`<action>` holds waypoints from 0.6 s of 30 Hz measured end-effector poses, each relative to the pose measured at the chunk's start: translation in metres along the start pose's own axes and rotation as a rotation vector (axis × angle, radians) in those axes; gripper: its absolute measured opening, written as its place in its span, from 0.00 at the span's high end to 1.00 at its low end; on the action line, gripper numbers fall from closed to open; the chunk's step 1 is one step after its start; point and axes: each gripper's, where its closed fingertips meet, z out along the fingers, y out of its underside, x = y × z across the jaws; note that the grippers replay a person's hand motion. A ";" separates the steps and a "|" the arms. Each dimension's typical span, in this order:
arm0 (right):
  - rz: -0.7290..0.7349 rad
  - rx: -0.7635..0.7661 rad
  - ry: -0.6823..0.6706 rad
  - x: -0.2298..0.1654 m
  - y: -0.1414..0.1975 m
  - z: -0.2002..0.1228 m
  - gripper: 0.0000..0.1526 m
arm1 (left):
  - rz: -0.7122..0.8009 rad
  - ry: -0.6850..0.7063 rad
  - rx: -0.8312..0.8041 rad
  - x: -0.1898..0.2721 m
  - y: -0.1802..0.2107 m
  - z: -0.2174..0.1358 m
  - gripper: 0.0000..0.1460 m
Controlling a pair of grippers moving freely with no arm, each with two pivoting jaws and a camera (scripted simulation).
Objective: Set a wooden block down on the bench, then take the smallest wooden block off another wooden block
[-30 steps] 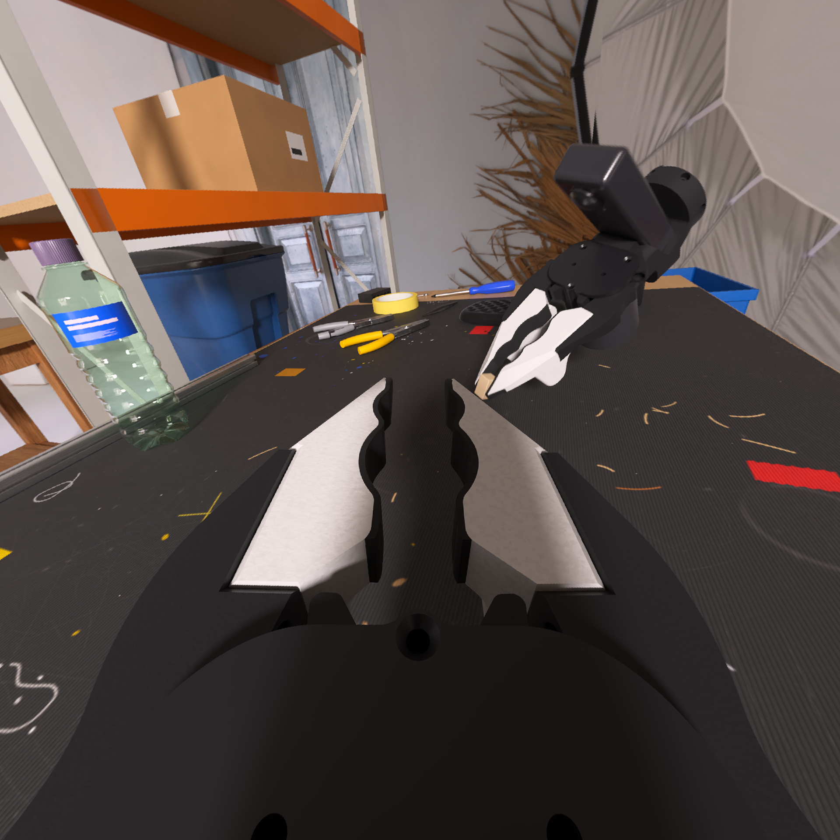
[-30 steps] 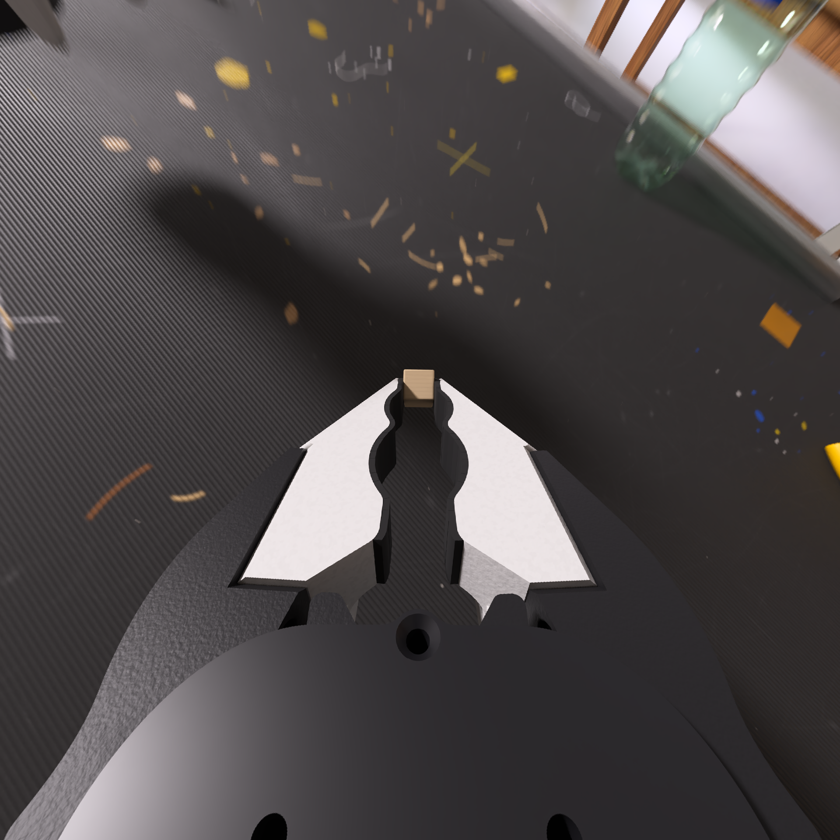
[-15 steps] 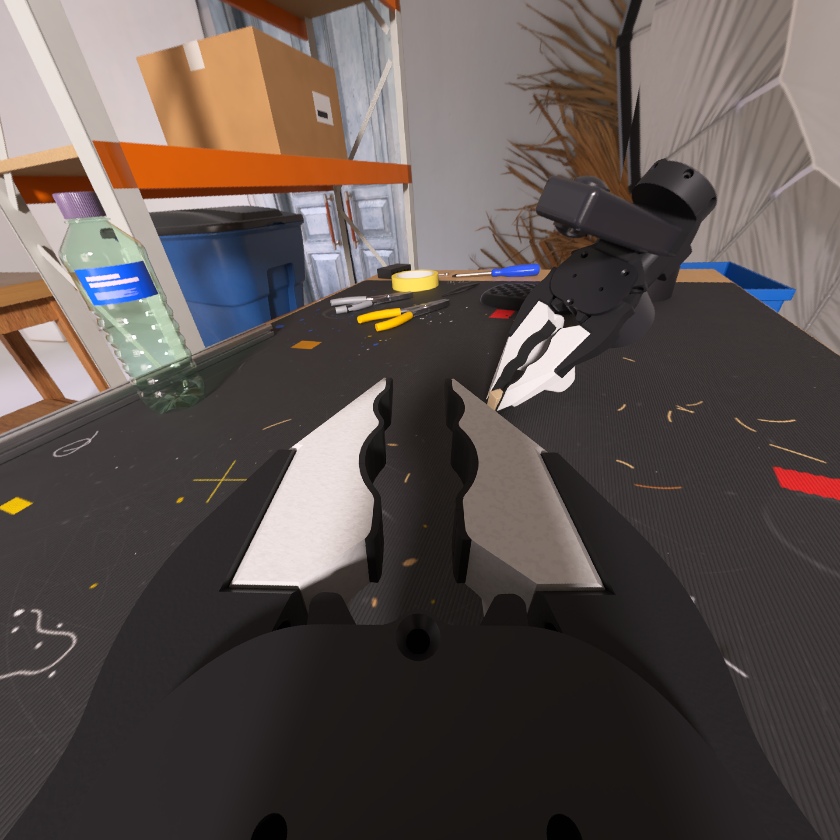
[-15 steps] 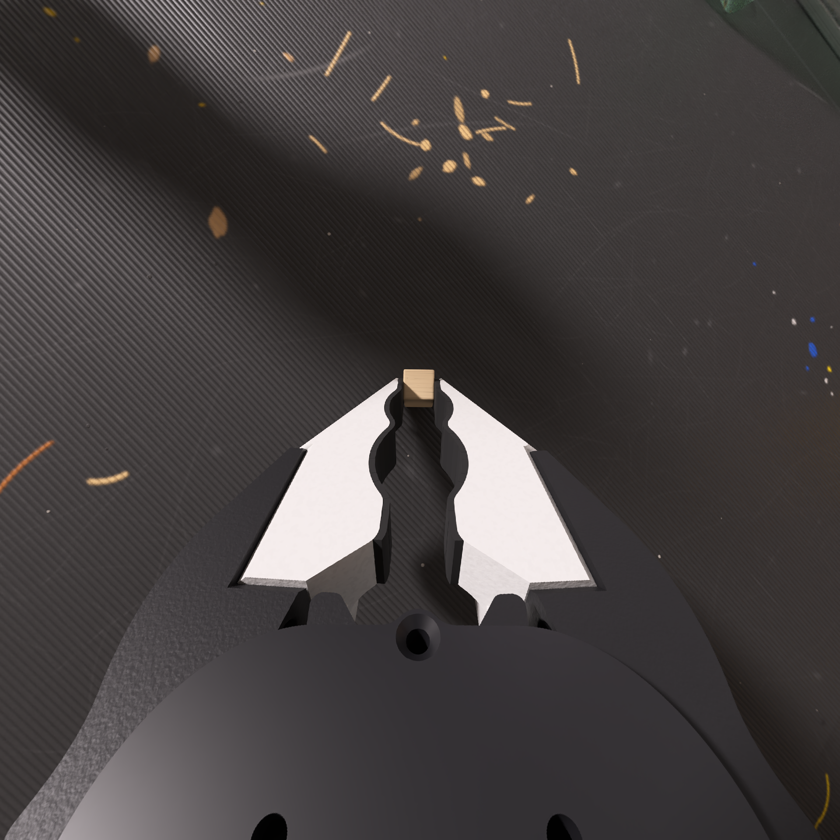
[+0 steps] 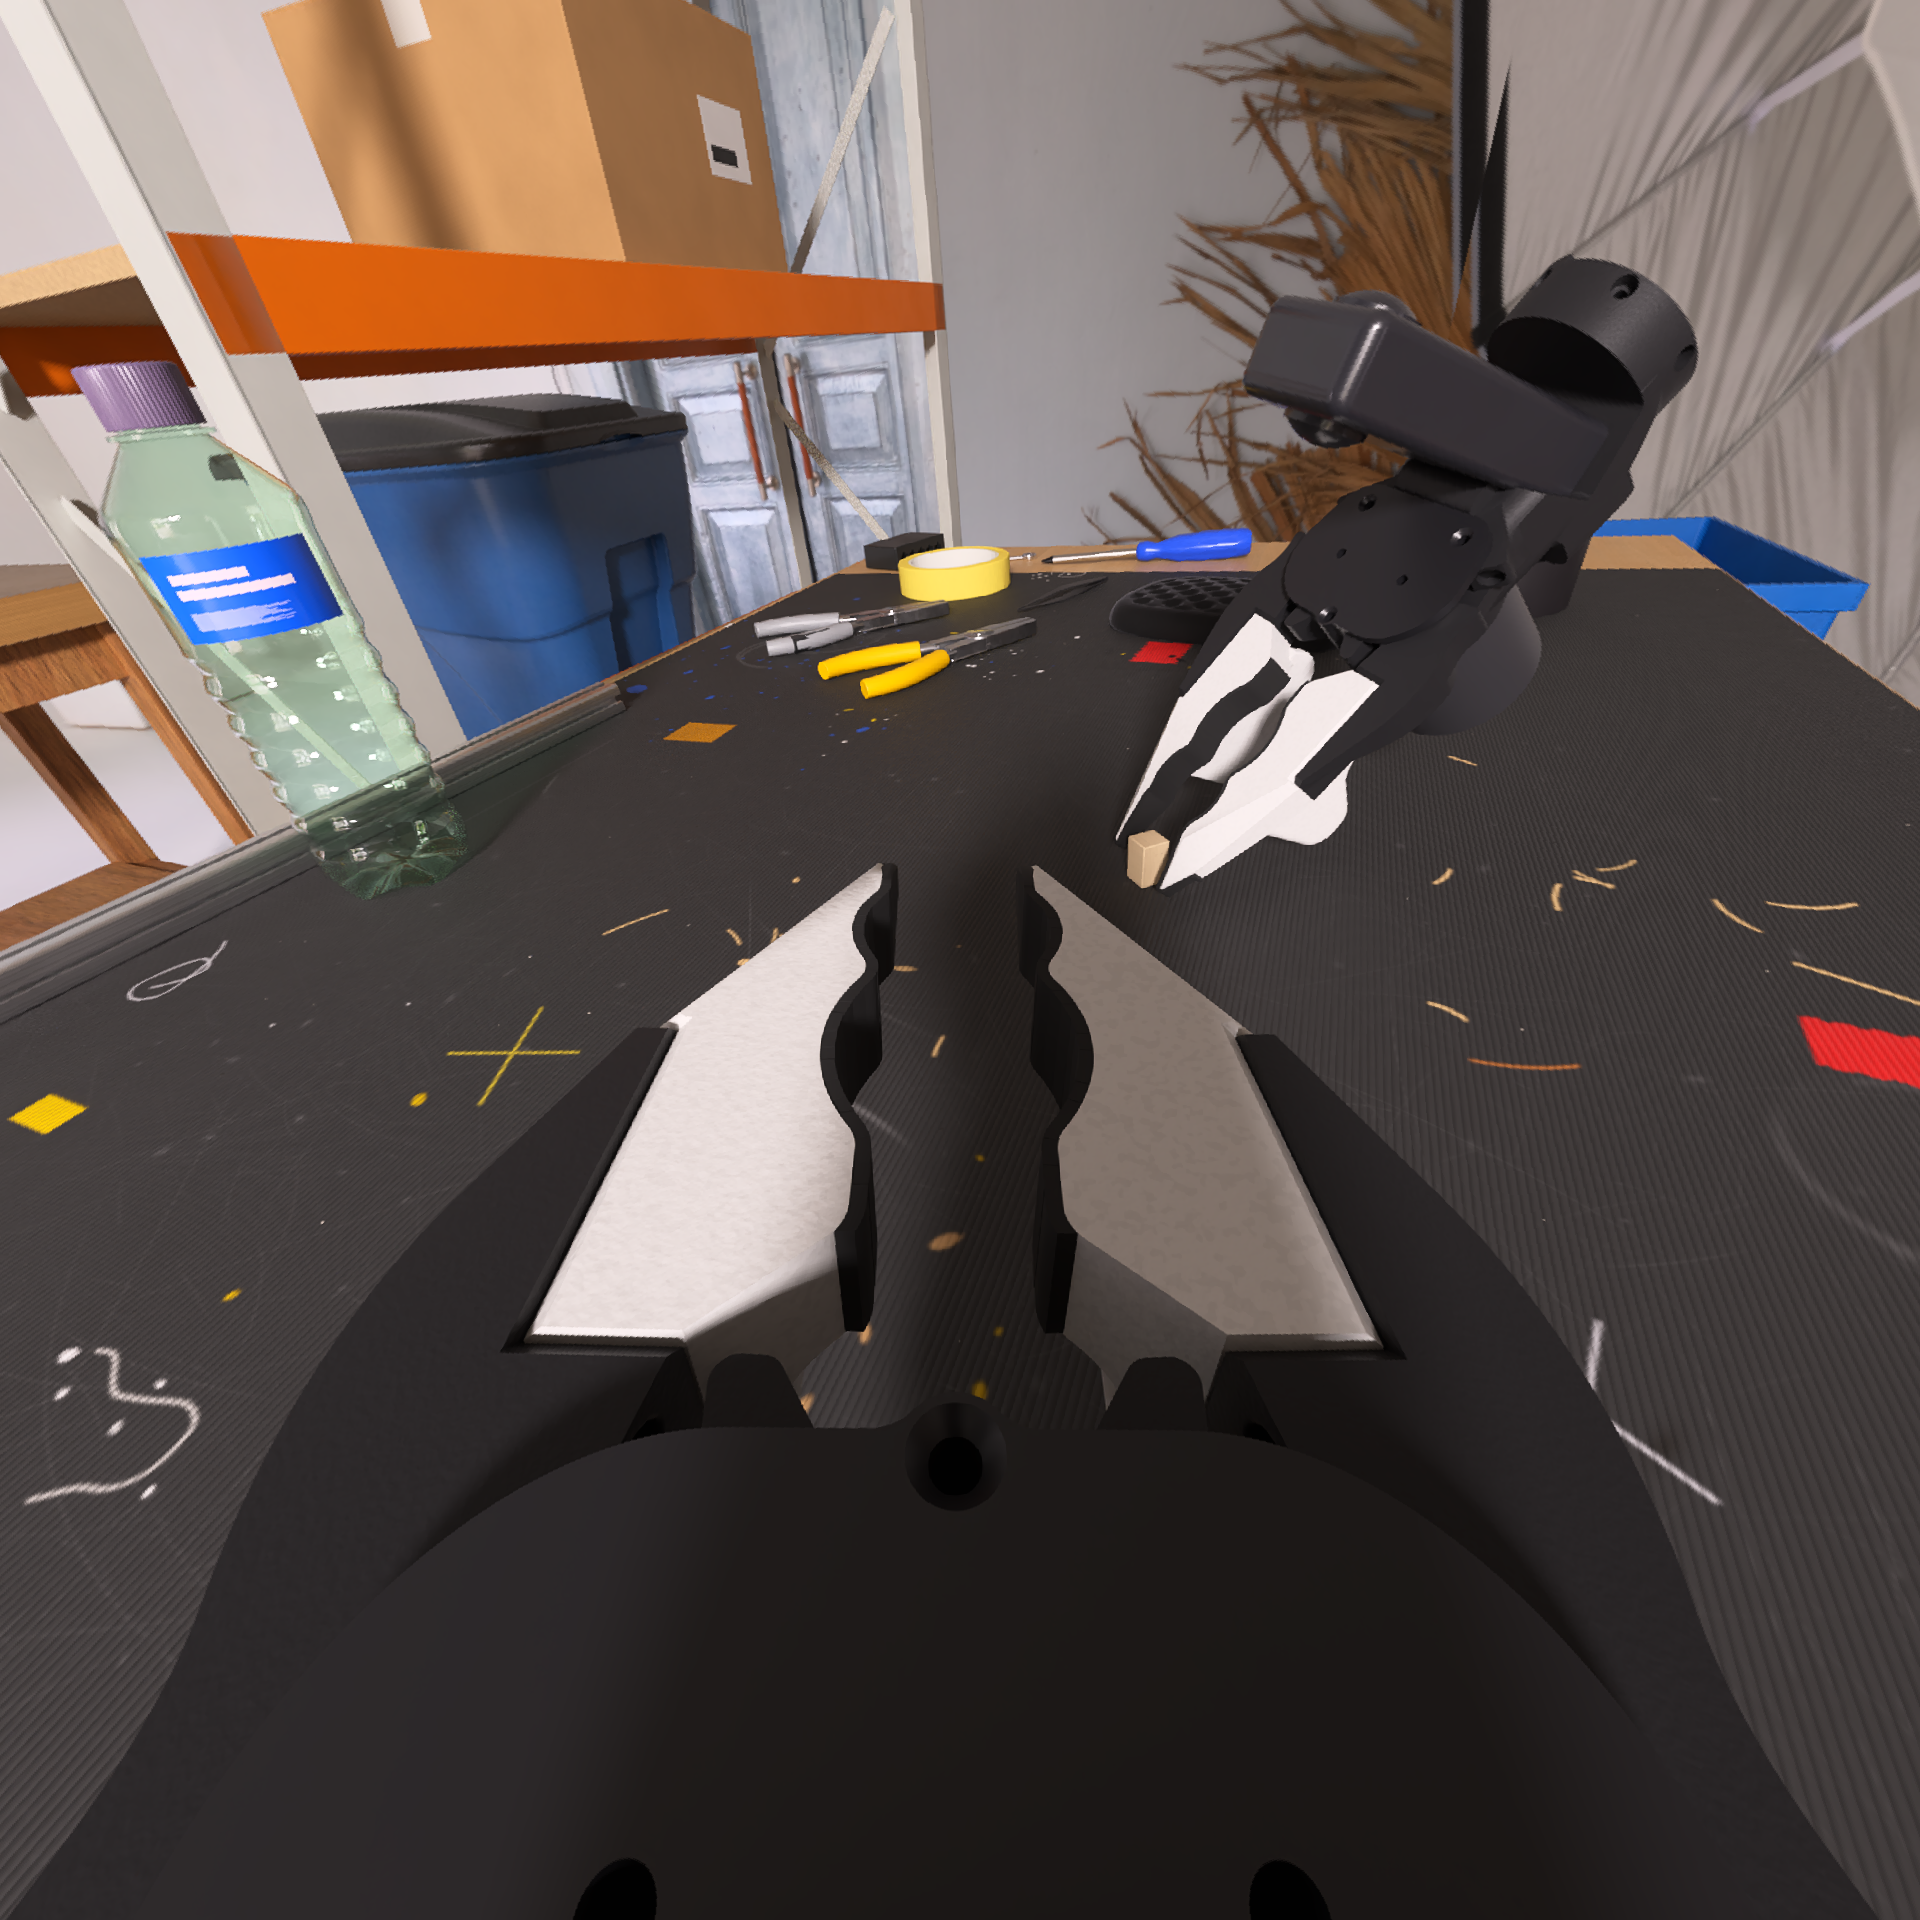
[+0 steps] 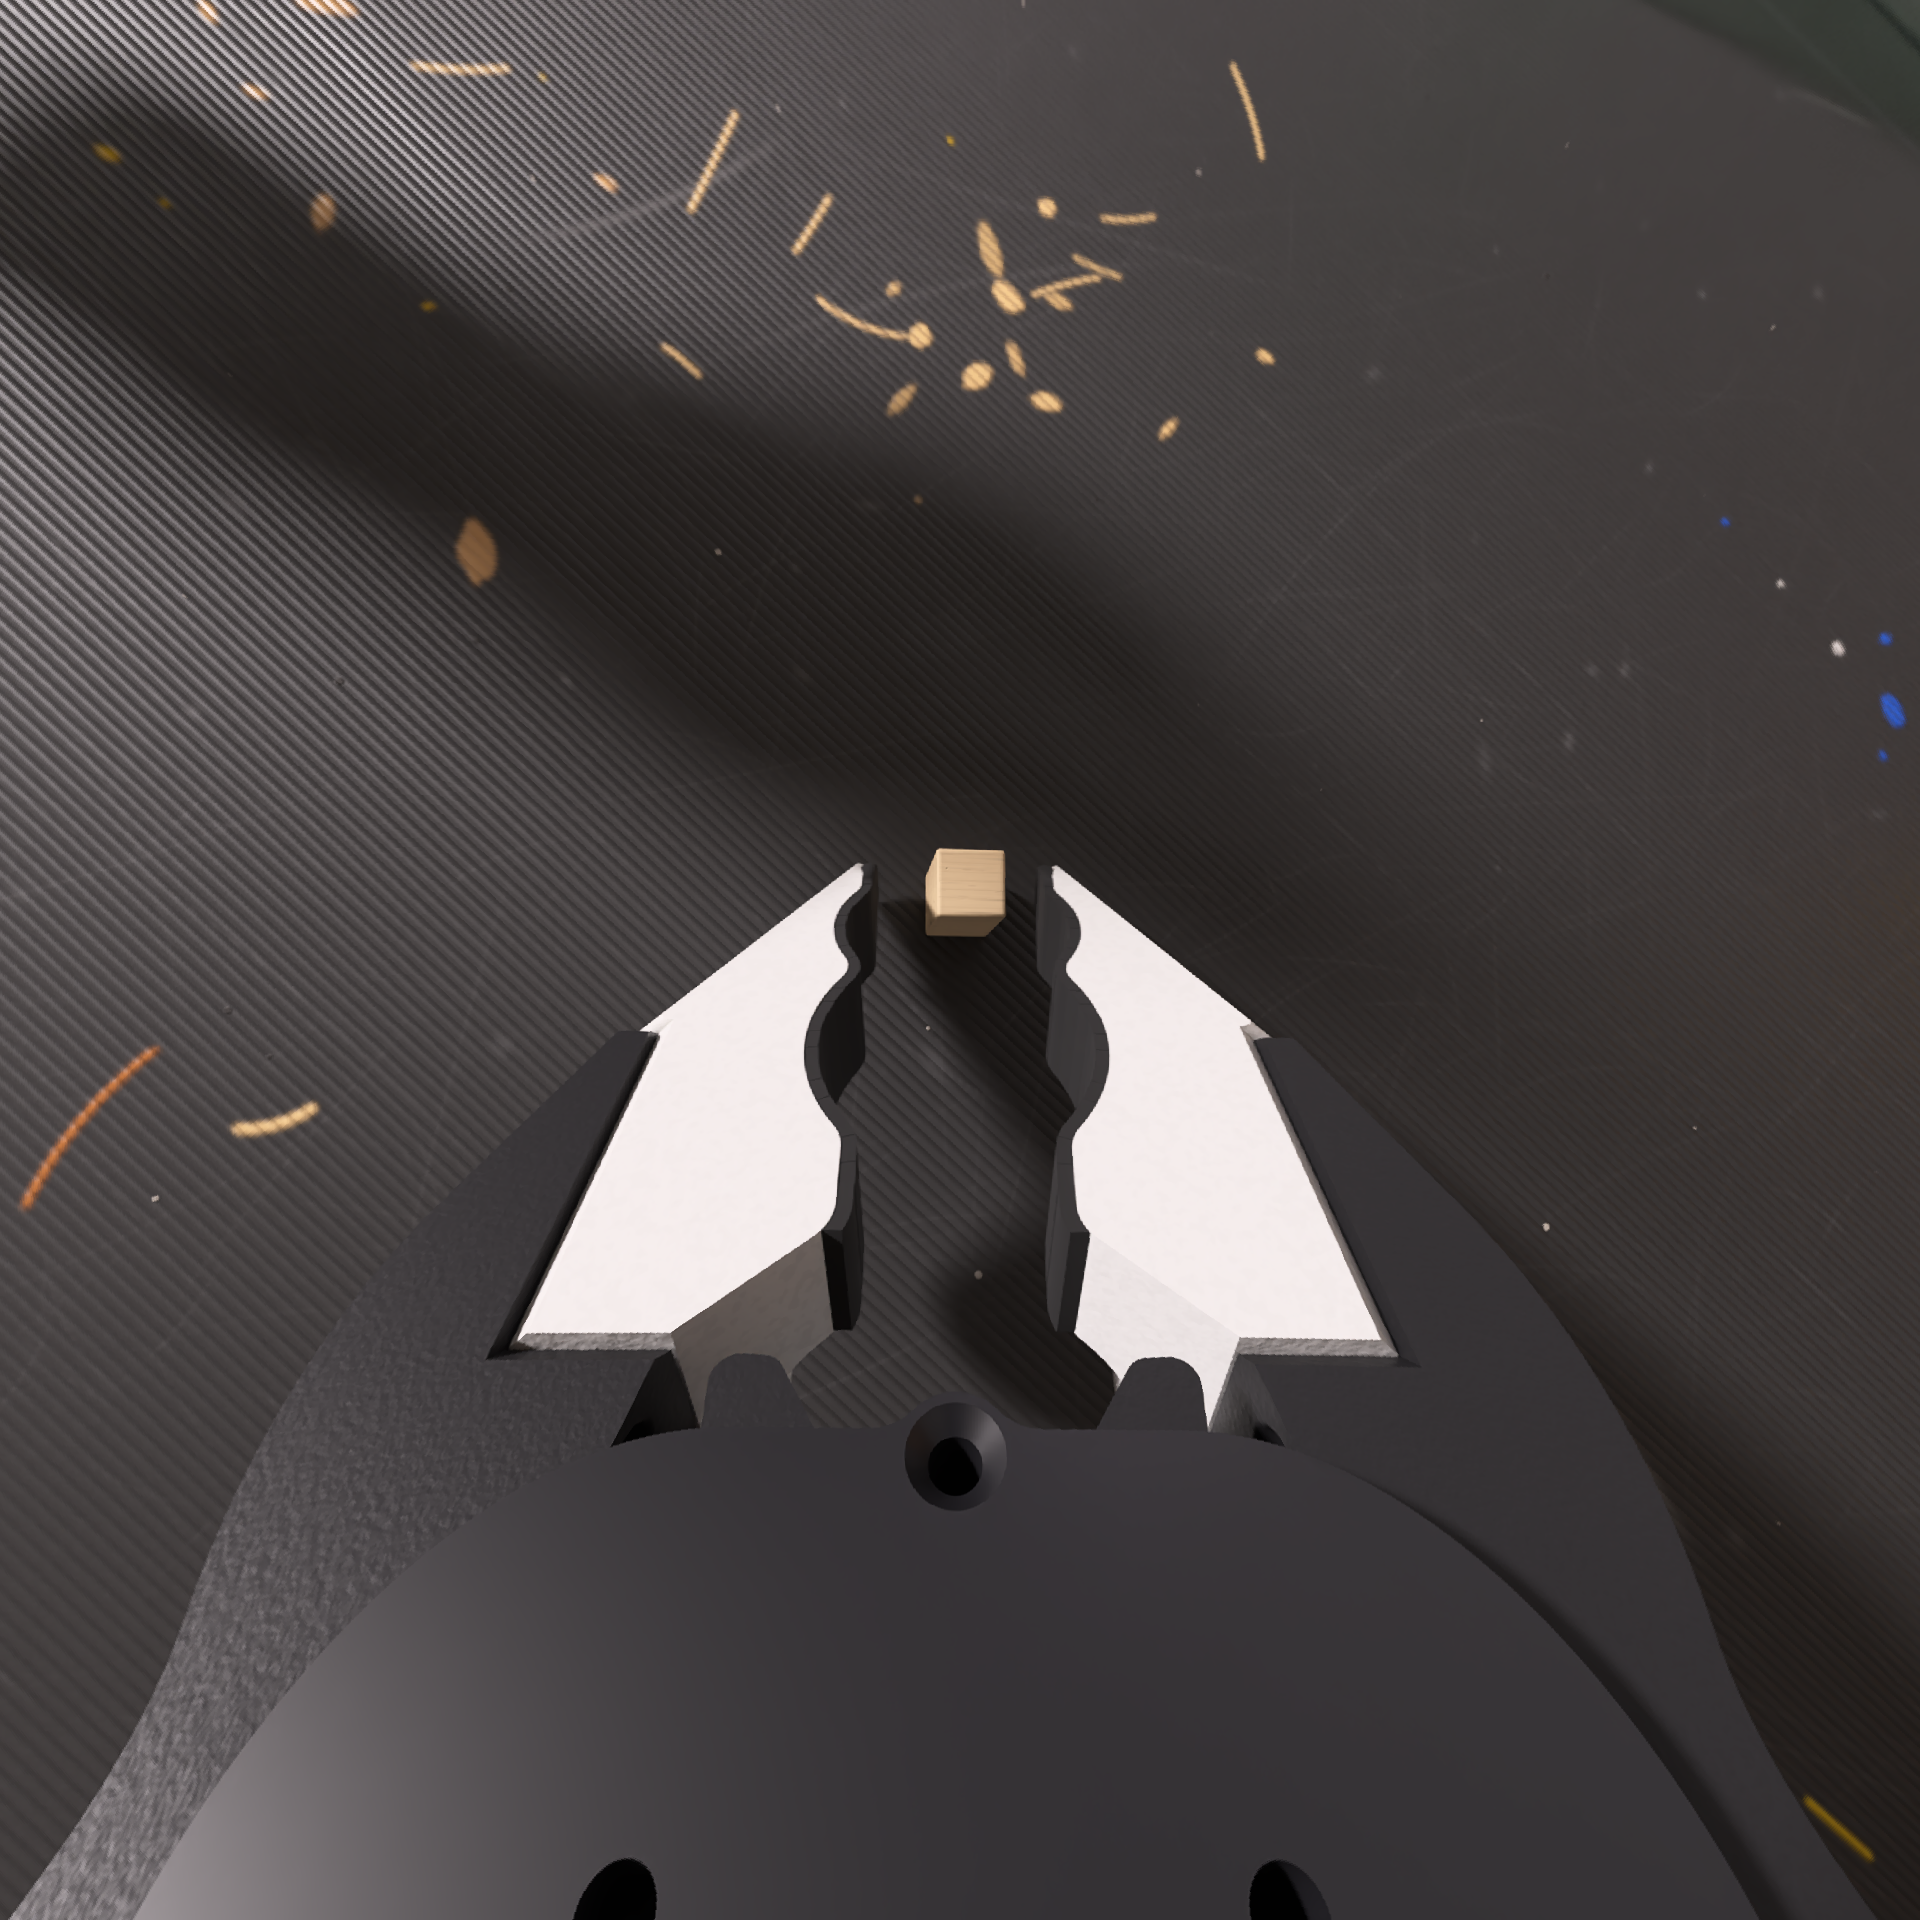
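Note:
A small pale wooden block (image 6: 964, 891) sits on the dark bench (image 6: 1455, 935) between the fingertips of my right gripper (image 6: 956, 875), which is open with a gap on each side of the block. In the left wrist view the right gripper (image 5: 1153, 850) tilts down at the bench and the block (image 5: 1145, 860) is at its tips. My left gripper (image 5: 958, 878) is open and empty, low over the bench (image 5: 1558, 1195), just left of that block. No other wooden block is in view.
A plastic bottle (image 5: 270, 644) stands at the bench's left edge. Yellow pliers (image 5: 883, 665), a tape roll (image 5: 953, 571) and a blue screwdriver (image 5: 1184, 545) lie at the far end. A blue bin (image 5: 520, 551) and shelving stand beyond the left edge.
My right gripper lowered toward the bench and opened, letting go of the block. My left gripper's view shifted slightly; it stays open and empty.

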 end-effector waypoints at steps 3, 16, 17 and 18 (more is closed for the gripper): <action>-0.014 0.059 0.017 0.001 -0.005 -0.004 0.76 | -0.005 -0.001 -0.001 0.000 0.000 0.000 0.85; -0.090 0.343 0.220 0.009 -0.026 -0.033 0.77 | 0.027 -0.006 -0.028 0.001 0.003 0.001 0.85; -0.098 0.339 0.228 0.009 -0.026 -0.032 0.78 | 0.031 -0.012 -0.024 0.001 0.002 0.000 0.85; -0.105 0.335 0.232 0.008 -0.026 -0.032 0.78 | 0.035 -0.018 -0.016 0.000 -0.001 -0.001 0.85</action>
